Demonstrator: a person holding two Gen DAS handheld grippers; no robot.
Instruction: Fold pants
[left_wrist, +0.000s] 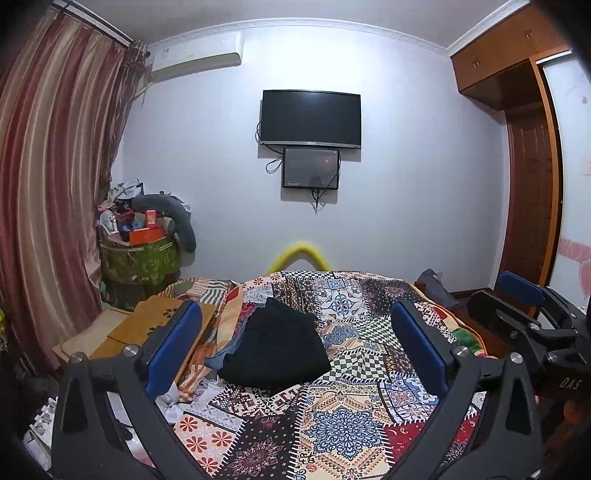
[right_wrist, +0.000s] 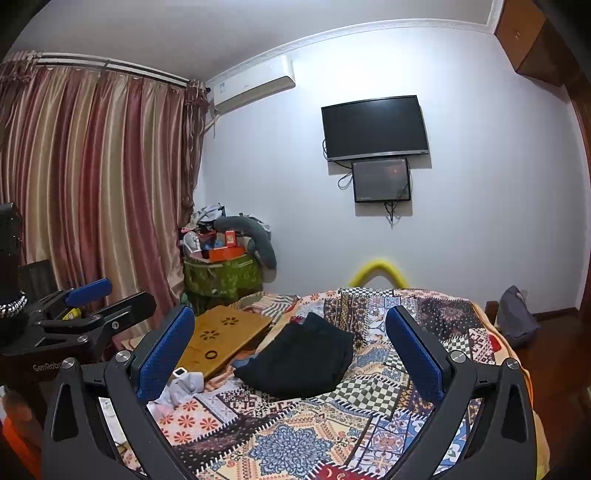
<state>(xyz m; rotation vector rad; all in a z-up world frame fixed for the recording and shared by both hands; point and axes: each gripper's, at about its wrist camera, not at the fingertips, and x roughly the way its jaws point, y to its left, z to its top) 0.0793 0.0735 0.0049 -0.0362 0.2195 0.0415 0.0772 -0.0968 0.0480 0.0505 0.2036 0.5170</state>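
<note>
Black pants lie folded in a compact stack on the patterned bedspread, with blue denim poking out under their left edge. They also show in the right wrist view. My left gripper is open and empty, held above the bed short of the pants. My right gripper is open and empty too, likewise held back from the pants. Each gripper shows at the edge of the other's view: the right one and the left one.
A wooden lap desk lies on the bed left of the pants. White crumpled cloth lies near it. A green bin full of clutter stands by the curtain. A grey bag sits on the floor at right.
</note>
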